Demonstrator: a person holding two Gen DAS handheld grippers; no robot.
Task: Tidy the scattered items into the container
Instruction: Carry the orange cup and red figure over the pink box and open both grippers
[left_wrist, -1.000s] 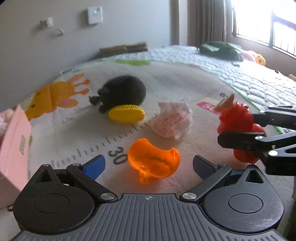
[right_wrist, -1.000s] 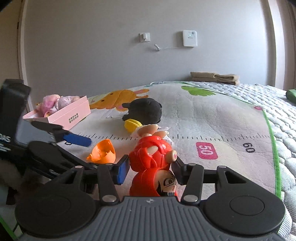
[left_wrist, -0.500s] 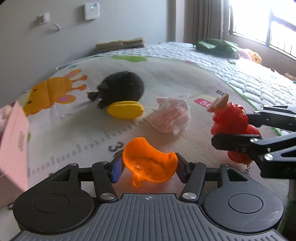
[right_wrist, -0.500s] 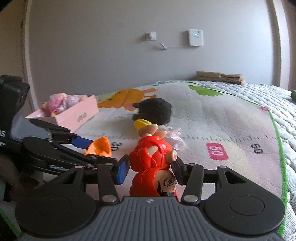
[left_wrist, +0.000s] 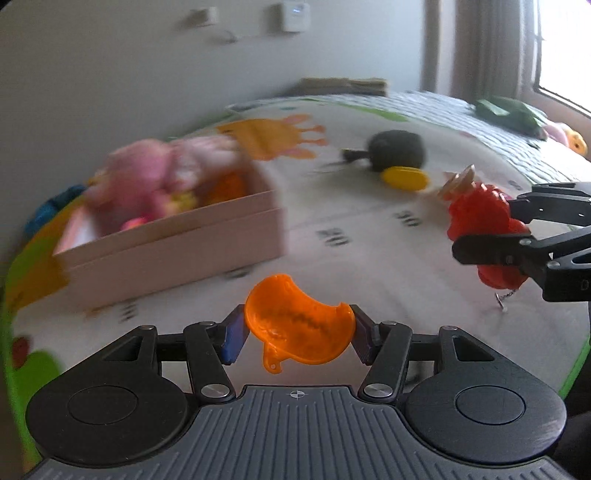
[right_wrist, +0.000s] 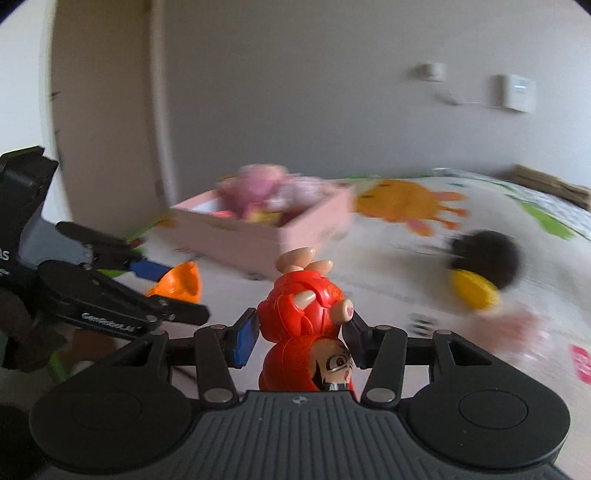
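Observation:
My left gripper (left_wrist: 297, 334) is shut on an orange plastic shell piece (left_wrist: 299, 334) and holds it above the mat, short of the pink box (left_wrist: 177, 247). My right gripper (right_wrist: 301, 330) is shut on a red toy figure (right_wrist: 306, 325), head down, also above the mat. The pink box (right_wrist: 266, 229) holds pink plush toys and small items. In the left wrist view the right gripper (left_wrist: 491, 236) with the red figure (left_wrist: 480, 218) is at the right. In the right wrist view the left gripper (right_wrist: 162, 280) with the orange piece (right_wrist: 181, 284) is at the left.
A black plush toy (left_wrist: 399, 151) and a yellow corn toy (left_wrist: 404, 179) lie on the play mat (left_wrist: 369, 258) beyond the box. A crumpled pinkish wrapper (right_wrist: 517, 325) lies near them. A wall stands behind the mat. Green and plush items lie far right (left_wrist: 509, 114).
My left gripper closed on the orange piece and lifted it. Both grippers swung left, bringing the pink box into view ahead. The right gripper kept the red figure.

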